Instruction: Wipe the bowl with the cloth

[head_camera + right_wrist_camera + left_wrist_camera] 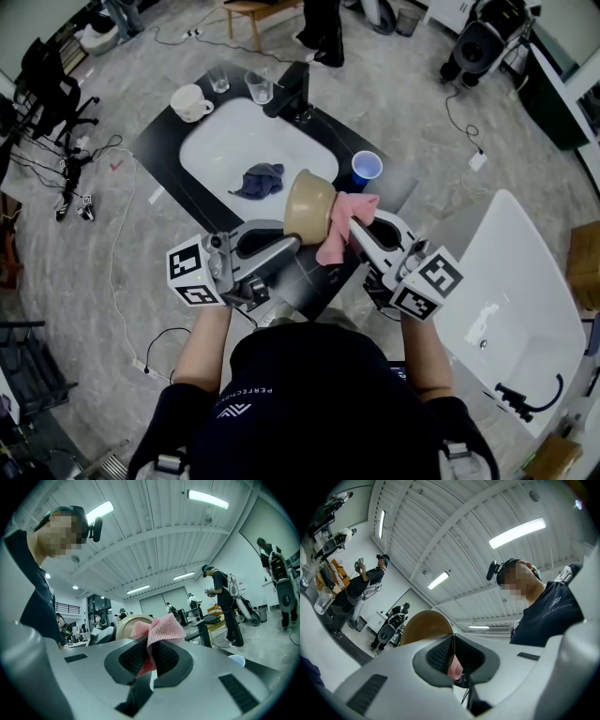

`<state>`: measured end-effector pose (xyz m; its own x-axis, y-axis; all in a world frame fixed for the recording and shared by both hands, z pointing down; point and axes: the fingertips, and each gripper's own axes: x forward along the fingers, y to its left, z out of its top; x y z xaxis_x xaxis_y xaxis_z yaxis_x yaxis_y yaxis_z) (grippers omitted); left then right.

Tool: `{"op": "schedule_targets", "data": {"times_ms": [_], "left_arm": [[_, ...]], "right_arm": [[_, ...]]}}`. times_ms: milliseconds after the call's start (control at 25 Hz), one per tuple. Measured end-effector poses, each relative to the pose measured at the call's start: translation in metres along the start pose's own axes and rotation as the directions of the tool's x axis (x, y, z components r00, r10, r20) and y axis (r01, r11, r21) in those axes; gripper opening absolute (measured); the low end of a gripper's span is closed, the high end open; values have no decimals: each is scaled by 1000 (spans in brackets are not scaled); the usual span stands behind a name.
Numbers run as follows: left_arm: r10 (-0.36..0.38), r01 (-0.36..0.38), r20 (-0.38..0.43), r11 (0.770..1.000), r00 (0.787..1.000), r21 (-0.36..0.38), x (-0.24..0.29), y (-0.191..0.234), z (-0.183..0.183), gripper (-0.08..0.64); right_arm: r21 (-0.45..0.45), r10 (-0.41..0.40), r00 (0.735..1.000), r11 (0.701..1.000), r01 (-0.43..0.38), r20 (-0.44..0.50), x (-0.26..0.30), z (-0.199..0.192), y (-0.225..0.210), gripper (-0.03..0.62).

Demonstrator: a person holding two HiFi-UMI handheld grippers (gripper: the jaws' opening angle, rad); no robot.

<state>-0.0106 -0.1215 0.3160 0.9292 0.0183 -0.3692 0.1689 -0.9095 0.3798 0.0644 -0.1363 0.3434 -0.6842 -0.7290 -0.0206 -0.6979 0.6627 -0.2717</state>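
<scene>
Left gripper [292, 242], forearm reaching forward, jaws narrow and clamped on the rim of the tan bowl [309, 199], which is held tilted over the sink [225, 131] edge. Right gripper [352, 228] grips the pink cloth [339, 230], which touches the bowl's side. Shirt [309, 403] print illegible.

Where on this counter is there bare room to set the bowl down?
Free: the sink's floor left of the dark cloth, and the counter strip left of the sink. Crowded: the back edge with mug, two glasses and faucet; the blue cup takes the right corner.
</scene>
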Motion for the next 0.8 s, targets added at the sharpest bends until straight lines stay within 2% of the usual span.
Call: {"op": "schedule_targets", "data": {"times_ms": [360,800], "left_arm": [[26,-26,9,1000,1000,2,-2,6,3,18],[44,-44,-50,999,998,1,-1,7,-7,18]], "right_arm": [[23,125,992,992,-125,-5,1,0,21,43],[21,157,987,987,-158,13,-1,4,31,43]]}}
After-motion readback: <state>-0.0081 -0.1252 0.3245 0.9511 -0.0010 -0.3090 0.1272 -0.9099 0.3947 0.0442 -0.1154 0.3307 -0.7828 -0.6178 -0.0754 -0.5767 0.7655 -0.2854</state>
